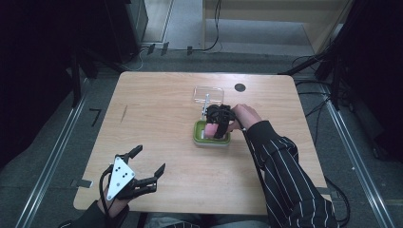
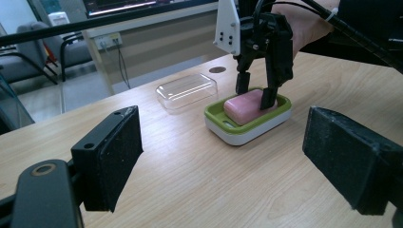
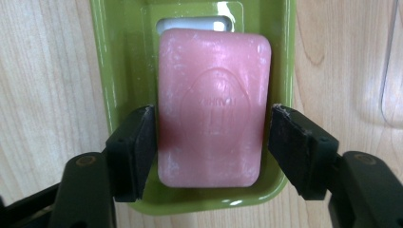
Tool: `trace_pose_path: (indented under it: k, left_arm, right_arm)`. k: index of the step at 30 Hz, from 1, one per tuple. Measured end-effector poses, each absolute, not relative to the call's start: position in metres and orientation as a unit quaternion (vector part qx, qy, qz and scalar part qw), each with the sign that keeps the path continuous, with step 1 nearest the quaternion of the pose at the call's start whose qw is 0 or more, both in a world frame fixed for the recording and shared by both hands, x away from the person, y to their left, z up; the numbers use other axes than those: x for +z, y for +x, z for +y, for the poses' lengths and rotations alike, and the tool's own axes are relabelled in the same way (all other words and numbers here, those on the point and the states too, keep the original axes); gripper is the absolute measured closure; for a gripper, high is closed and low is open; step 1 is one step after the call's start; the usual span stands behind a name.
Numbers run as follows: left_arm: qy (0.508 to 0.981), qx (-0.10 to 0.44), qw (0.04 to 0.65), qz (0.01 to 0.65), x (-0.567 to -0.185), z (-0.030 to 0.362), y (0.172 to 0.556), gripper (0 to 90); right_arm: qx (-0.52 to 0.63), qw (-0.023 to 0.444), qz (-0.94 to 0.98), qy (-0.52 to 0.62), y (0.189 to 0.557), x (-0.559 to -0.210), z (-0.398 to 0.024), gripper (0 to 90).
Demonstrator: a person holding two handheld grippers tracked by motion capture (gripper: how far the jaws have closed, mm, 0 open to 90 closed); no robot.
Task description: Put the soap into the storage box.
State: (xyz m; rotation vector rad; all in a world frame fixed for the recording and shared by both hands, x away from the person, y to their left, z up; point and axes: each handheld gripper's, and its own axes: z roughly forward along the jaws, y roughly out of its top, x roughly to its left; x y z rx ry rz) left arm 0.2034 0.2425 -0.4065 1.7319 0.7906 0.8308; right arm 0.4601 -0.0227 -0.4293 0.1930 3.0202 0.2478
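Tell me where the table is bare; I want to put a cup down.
Bare wood spans the far-left corner and the strip between the left gripper and green soap dish. Crowded: the clear plastic lid, pink soap bar and right gripper.

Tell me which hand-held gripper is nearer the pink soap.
Right. The right hand-held gripper straddles the pink soap in the green dish, jaws on either side. The left hand-held gripper sits open near the table's front left corner, well away.
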Motion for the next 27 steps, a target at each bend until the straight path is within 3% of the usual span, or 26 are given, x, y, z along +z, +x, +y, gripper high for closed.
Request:
trace_pose_path:
  k: [14, 27]
  left_arm:
    - [0.719, 0.343, 0.508, 0.326, -0.406, 0.242, 0.204, 13.6]
    - [0.723, 0.341, 0.507, 0.322, -0.406, 0.24, 0.205, 13.6]
  right_arm:
    - [0.064, 0.044, 0.99, 0.116, 0.452, -0.414, -0.033, 15.3]
    - [0.049, 0.047, 0.984, 0.162, 0.431, -0.394, -0.057, 9.7]
